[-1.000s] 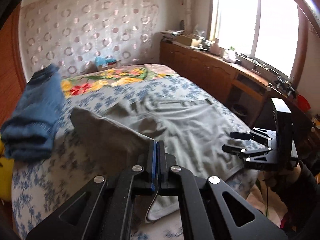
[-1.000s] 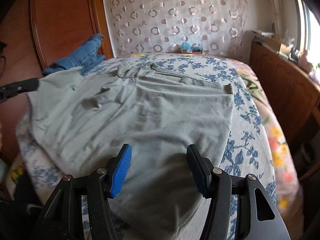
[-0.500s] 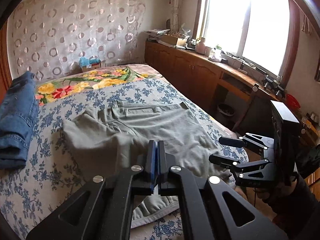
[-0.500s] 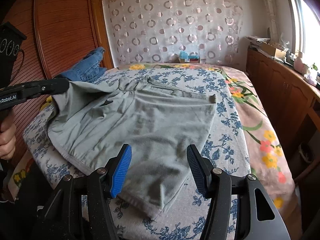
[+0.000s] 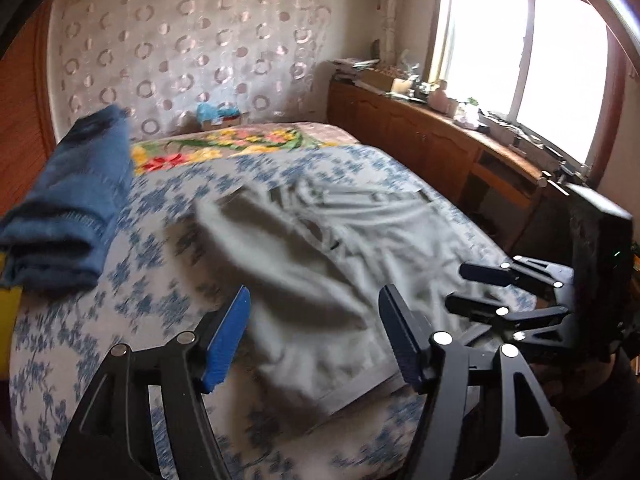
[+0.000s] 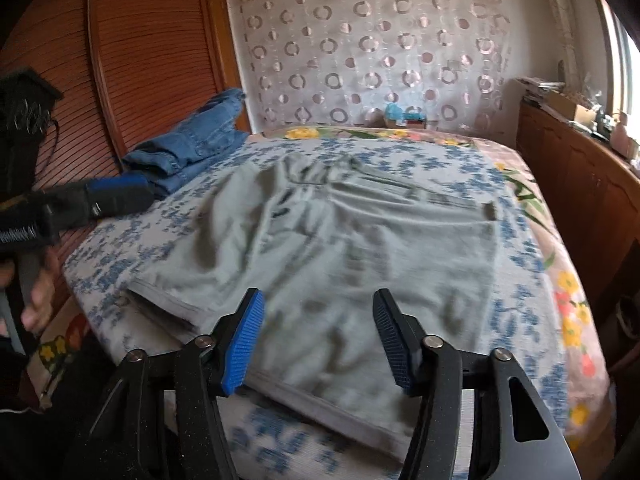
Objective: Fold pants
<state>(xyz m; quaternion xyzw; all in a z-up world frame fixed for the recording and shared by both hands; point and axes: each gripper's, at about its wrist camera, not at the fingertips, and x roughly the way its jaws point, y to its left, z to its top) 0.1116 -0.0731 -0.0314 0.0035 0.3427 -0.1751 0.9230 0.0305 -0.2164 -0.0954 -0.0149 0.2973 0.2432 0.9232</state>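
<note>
Grey-green pants [image 6: 360,248] lie spread on the bed, waistband at the far end, hems at the near edge; they also show in the left wrist view [image 5: 344,256], with a raised fold on the left side. My left gripper [image 5: 314,320] is open and empty, just above the near left part of the pants. It also shows in the right wrist view [image 6: 116,200]. My right gripper [image 6: 318,320] is open and empty above the near hem; it shows in the left wrist view [image 5: 472,288] at the right edge of the pants.
Folded blue jeans [image 5: 68,208] lie at the far left of the bed [image 5: 120,320], also in the right wrist view [image 6: 192,144]. A wooden wall panel [image 6: 140,60] is on the left, a wooden sideboard [image 5: 440,152] under the window on the right.
My left gripper has opened and let go of the pants, which dropped onto the bed. The right gripper stayed open near the hem.
</note>
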